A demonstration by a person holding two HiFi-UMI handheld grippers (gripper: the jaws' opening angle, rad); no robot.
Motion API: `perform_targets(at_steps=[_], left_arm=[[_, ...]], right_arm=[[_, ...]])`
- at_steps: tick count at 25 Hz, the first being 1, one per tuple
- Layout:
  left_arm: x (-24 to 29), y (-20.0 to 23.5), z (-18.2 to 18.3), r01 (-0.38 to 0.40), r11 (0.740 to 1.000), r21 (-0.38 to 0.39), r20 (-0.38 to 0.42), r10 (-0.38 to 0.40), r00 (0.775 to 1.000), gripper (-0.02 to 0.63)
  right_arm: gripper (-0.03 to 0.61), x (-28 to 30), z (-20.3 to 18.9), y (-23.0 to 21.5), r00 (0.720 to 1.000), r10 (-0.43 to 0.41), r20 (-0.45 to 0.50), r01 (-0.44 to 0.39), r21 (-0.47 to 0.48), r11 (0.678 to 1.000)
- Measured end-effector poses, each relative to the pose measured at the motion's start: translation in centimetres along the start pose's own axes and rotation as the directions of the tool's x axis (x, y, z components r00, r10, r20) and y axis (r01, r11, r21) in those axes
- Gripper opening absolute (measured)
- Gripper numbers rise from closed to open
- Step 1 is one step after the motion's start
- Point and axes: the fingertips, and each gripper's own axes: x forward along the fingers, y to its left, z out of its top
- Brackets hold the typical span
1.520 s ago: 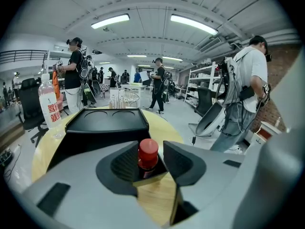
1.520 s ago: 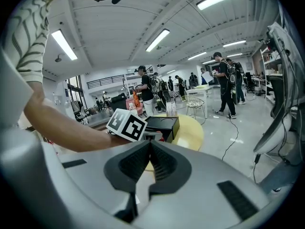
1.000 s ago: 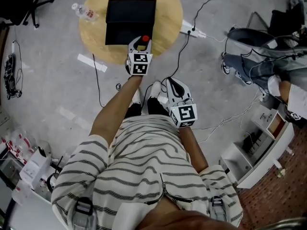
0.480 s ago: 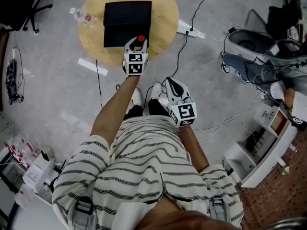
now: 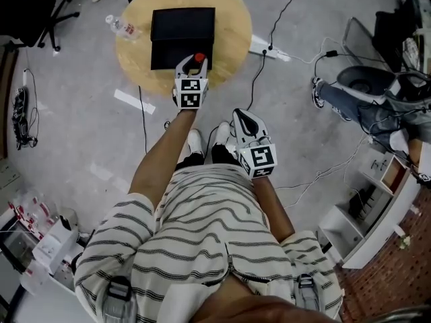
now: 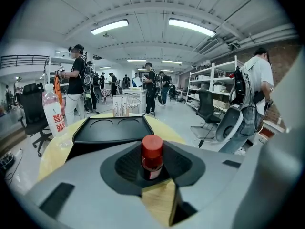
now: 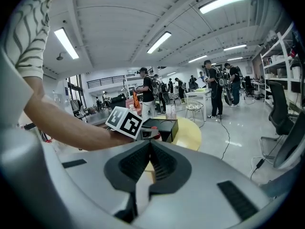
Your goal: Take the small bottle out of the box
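Its jaws pressed together on nothing, the right gripper (image 7: 150, 146) faces the round table (image 7: 189, 133), which bears a black box (image 7: 165, 126).

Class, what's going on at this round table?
A person works two handheld grippers. The left gripper has just been closing its jaws on the red-capped small bottle and holds it above the round table, just in front of the black box. The right gripper is shut and empty, near the person's body.

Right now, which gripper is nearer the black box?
Left. The left gripper, jaws just closed on the small bottle, is at the box's near edge; the right gripper is off the table.
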Motion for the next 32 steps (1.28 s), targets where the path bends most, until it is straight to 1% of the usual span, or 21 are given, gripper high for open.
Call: perform_targets(at_steps=[3,7,13,18,24,32], left_arm=[[-0.6,0.0,0.5,0.007,1.0,-0.001,0.003,-0.007,1.0,0.144],[-1.6,0.0,1.2,0.006,1.0,-0.009,0.022,-0.006,1.0,0.144],[-3.7,-0.4,2.0,0.022,1.0,0.008,0.044,-0.023,0.999,0.143],[-5.7,-0.5,3.5,0.024,1.0,-0.003,0.084,-0.023,0.996,0.143],[-7.4,-0.9,5.0,0.038,0.999,0.005,0.121,-0.039,0.992,0.143],[-9.6,-1.4,5.5,0.056,0.998,0.012,0.145,-0.057,0.988,0.143]], right_arm=[[0.018,0.0,0.5,0.1,1.0,-0.006,0.015,0.005,0.012,1.0],[0.018,0.1,1.0,0.8,1.0,0.001,0.026,-0.001,-0.003,1.0],[0.018,0.4,0.9,2.1,0.999,0.022,0.031,-0.022,0.003,1.0],[0.017,0.2,1.4,2.9,0.999,0.025,0.048,-0.025,-0.003,1.0],[0.018,0.0,1.8,3.2,0.998,0.019,0.063,-0.018,-0.009,1.0],[0.018,-0.3,2.6,3.6,0.996,0.014,0.089,-0.013,-0.012,1.0]])
